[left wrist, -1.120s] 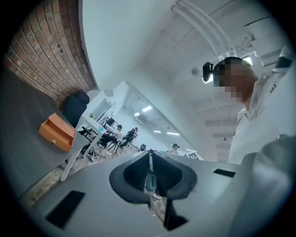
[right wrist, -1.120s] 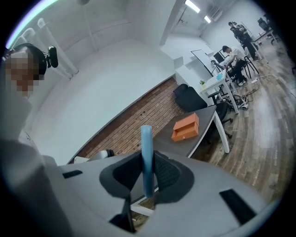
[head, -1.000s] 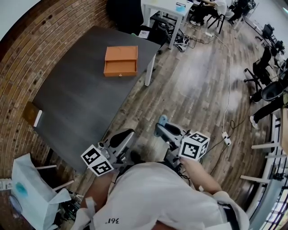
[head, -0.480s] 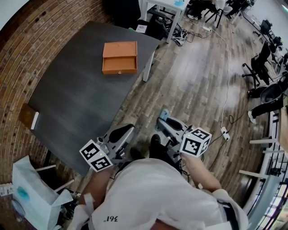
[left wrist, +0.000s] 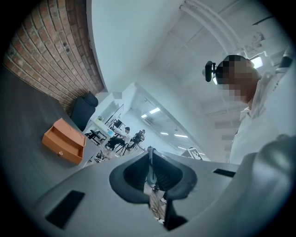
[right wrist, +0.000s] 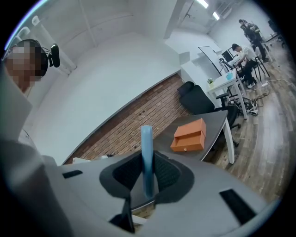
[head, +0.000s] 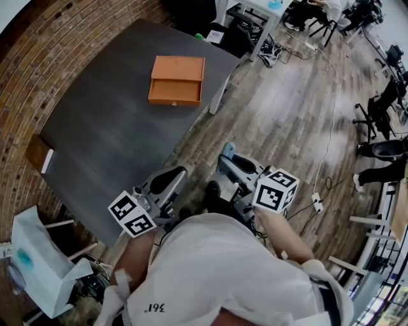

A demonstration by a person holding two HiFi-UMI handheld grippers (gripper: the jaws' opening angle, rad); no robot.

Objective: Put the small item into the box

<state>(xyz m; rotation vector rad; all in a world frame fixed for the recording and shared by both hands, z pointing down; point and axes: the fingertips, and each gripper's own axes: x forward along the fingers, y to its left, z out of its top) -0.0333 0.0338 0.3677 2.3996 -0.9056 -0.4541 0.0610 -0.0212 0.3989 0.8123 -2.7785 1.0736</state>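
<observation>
An orange box (head: 177, 81) with a small knob on its front stands on the far part of the dark grey table (head: 108, 134). It also shows in the left gripper view (left wrist: 64, 140) and the right gripper view (right wrist: 189, 135). My right gripper (head: 228, 156) is held over the wooden floor, short of the table. It is shut on a thin light-blue item (right wrist: 146, 155) that stands upright between its pads, its tip visible in the head view (head: 229, 150). My left gripper (head: 176, 176) hovers by the table's near edge, its jaws (left wrist: 150, 169) shut with nothing between them.
A white paper bag (head: 38, 267) stands on the floor at the lower left. A brown object with a white card (head: 39, 157) lies at the table's left edge. A white desk (head: 264, 9), office chairs (head: 382, 105) and a floor cable with a power strip (head: 317, 198) lie beyond.
Both grippers have travelled level with the person's body a short way along the table's near edge. The blue item stays in the right gripper. A shoe now shows between the grippers.
</observation>
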